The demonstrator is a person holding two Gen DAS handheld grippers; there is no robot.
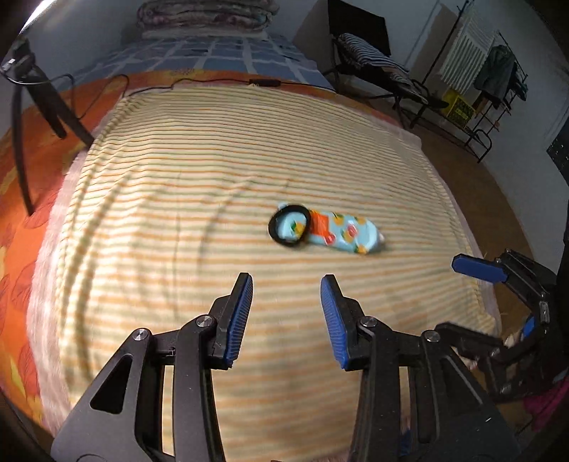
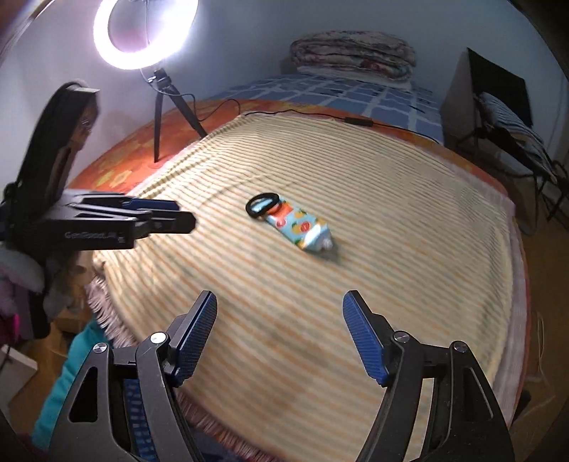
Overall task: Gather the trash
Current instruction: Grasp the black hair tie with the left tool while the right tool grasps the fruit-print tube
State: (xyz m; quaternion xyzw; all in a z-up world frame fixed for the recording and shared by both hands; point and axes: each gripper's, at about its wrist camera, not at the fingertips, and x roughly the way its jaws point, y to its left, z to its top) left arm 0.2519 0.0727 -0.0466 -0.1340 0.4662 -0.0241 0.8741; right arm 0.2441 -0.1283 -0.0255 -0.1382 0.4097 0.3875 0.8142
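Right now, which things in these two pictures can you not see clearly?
- Print on the tube: both views, motion blur.
- Where the black ring touches the tube: both views, blurred.
- Right claw: left view, partly cut by the edge.
- Floor beside the bed: right view, dark and cropped.

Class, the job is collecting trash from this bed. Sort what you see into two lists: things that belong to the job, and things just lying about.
Job:
- squeezed tube
- black ring
- left gripper, open
- right gripper, open

Lying about:
- ring light
- folded quilts
- black cable
- clothes rack
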